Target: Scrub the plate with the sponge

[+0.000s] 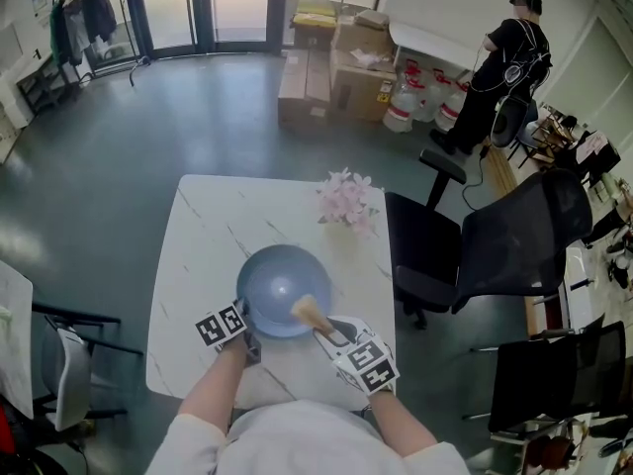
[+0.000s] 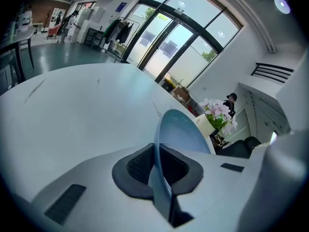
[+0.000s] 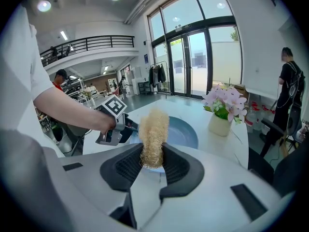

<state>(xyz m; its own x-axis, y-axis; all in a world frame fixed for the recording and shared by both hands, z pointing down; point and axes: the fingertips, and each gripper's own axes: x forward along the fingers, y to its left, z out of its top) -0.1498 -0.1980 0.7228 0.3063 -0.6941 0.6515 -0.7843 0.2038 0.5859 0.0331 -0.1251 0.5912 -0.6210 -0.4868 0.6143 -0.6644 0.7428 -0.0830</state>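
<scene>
So, left gripper clamping plate rim, right gripper pinching sponge: press sponge flat, scrub circles near table front edge.

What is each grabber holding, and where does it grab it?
The left gripper holds the plate by its rim. The right gripper holds the sponge by its lower end.

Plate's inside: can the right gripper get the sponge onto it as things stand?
Probably yes. The right gripper holds the sponge right at the plate, nothing lies between them, and the left gripper clamps only the plate's near rim.
</scene>
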